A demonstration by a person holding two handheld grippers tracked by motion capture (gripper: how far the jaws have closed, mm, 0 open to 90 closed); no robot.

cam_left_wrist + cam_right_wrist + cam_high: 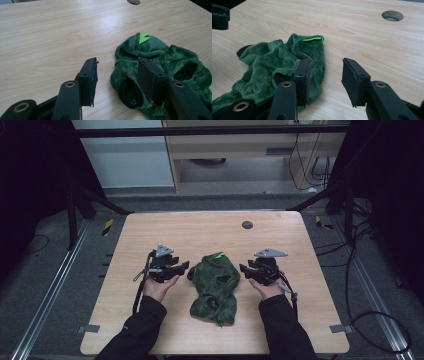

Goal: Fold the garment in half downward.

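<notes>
Flanking one green fleece garment (215,287) mid-tabletop (200,227), two grippers, jaws released.
Garment count one: crumpled plush piece, long axis running near-to-far on the tabletop, far end carrying one bright green tag (219,255), near end toward the person. Left gripper (181,268) sits just beside its left edge, right gripper (246,269) just beside its right edge; both sets of jaws are parted, gripping nothing. One round hole (247,224) lies farther back.

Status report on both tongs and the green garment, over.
Left tongs and right tongs open, flanking green fleece garment. Garment crumpled on table, ungripped. Nothing in the way.
</notes>
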